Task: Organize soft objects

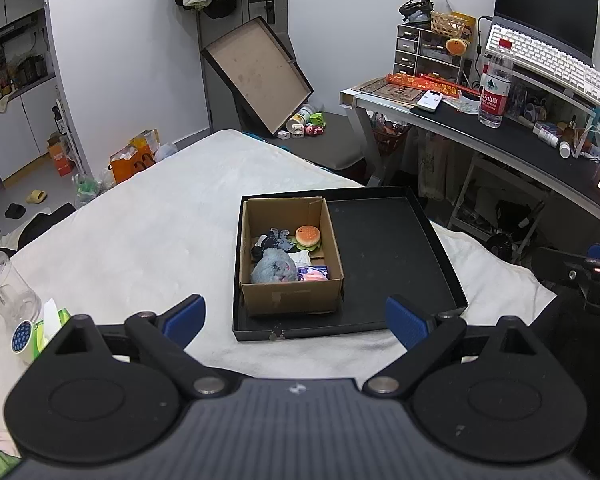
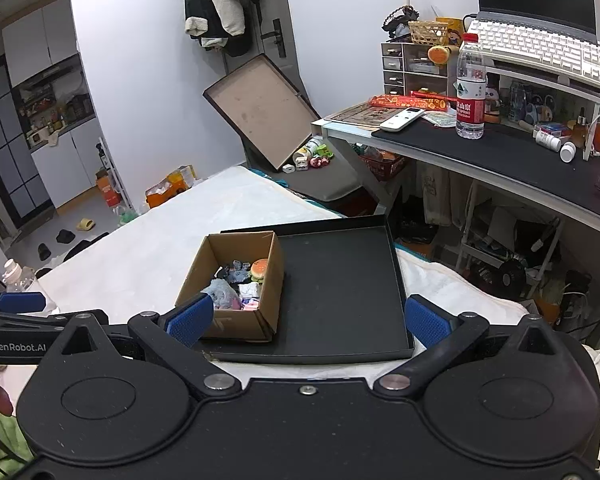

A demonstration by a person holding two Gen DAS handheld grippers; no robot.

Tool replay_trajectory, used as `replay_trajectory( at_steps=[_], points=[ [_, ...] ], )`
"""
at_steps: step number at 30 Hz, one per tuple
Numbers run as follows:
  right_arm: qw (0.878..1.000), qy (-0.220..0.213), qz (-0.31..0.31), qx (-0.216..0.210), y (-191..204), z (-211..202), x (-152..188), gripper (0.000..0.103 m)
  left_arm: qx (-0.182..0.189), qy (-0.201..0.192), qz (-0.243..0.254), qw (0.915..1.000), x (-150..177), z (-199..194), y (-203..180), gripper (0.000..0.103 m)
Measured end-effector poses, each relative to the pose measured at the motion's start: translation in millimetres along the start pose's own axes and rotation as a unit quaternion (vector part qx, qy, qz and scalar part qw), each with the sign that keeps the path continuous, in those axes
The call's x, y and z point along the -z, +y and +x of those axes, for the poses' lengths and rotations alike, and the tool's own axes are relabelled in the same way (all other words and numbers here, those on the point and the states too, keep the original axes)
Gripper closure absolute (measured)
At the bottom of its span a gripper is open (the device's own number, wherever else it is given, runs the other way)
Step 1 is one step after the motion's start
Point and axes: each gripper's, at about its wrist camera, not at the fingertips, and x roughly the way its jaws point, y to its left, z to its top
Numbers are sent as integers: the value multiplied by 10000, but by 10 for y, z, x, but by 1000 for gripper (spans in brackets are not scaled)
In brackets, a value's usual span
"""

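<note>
A brown cardboard box (image 1: 292, 296) (image 2: 236, 320) stands in the left part of a shallow black tray (image 1: 388, 248) (image 2: 340, 288) on the white bed. Inside lie a toy burger (image 1: 308, 237) (image 2: 259, 269), a grey-blue plush (image 1: 271, 267) (image 2: 221, 293), a dark blue-black soft toy (image 1: 271, 241) and a pink item (image 1: 315, 276). My left gripper (image 1: 296, 320) hovers open near the tray's front edge, empty. My right gripper (image 2: 309, 317) is also open and empty, its left fingertip (image 2: 190, 318) in front of the box's near corner.
White bedcover (image 1: 160, 216) spreads left of the tray. A clear bottle (image 1: 4, 284) and tissue pack (image 1: 52, 320) lie at left. A desk (image 2: 480, 156) with a water bottle (image 2: 470, 88), keyboard and organiser stands right. A box lid (image 1: 256, 72) leans by the door.
</note>
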Motion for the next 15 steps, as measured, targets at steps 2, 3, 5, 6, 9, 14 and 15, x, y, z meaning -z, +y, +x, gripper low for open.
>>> replay_trajectory(
  at_steps=[2, 3, 5, 6, 9, 14, 15],
  points=[
    [10000, 19, 5, 11, 5, 10, -4, 0, -1, -7, -3, 10000, -3, -1, 1, 7],
    [10000, 34, 9, 10, 5, 13, -4, 0, 2, -11, -4, 10000, 0, -1, 7, 7],
    [10000, 45, 6, 8, 11, 9, 0, 0, 1, -12, -7, 10000, 2, -2, 14, 7],
    [10000, 45, -2, 10, 16, 6, 0, 0, 2, -9, -8, 10000, 3, -2, 12, 7],
    [10000, 45, -19, 9, 19, 10, 5, 0, 1, -4, 5, 10000, 3, -5, 13, 7],
    [10000, 44, -24, 9, 20, 13, 3, 0, -2, 1, -1, 10000, 2, -2, 14, 7],
    [10000, 40, -30, 5, 22, 14, 4, 0, -4, 6, 2, 10000, 4, -3, 14, 7]
  ],
)
